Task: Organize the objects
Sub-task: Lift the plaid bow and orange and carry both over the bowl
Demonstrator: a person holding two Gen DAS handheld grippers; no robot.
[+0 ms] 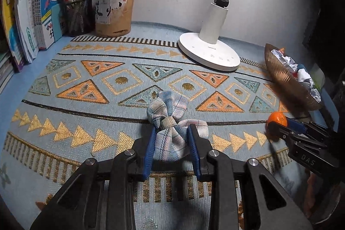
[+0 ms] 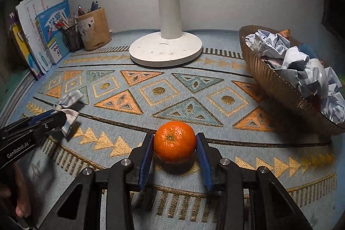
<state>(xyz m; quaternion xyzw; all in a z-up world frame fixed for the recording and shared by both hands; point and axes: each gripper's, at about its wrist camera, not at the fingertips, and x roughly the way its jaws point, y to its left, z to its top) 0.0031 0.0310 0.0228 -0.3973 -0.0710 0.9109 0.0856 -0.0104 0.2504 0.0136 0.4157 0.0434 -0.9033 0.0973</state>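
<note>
A: Picking up, looks like. Left gripper (image 1: 172,144) closed around the checked cloth bow (image 1: 172,120), blue pads pressing one half of it, low on the patterned mat (image 1: 86,70)

B: And over on the right?

A: Right gripper (image 2: 175,151) squeezing the orange (image 2: 174,141) from both sides. Still sitting on the mat, or just barely off it, hard to tell

B: So what next?

A: Probably lift both, then carry each to a home. Maybe toward the brown bowl (image 2: 269,79) at the right, already full of crumpled paper (image 2: 286,57). Only a guess though. Gentle squeeze needed on the orange, round and ready to roll

B: Any words to read?

A: "GenRobot.AI" on the left tool in the right view, "DAS" on the right tool in the left view. "OPPLE" on the white lamp base (image 2: 166,51). Chinese writing on the books (image 1: 54,3) and on the brown pen pot (image 1: 114,12), too small to read well
</note>
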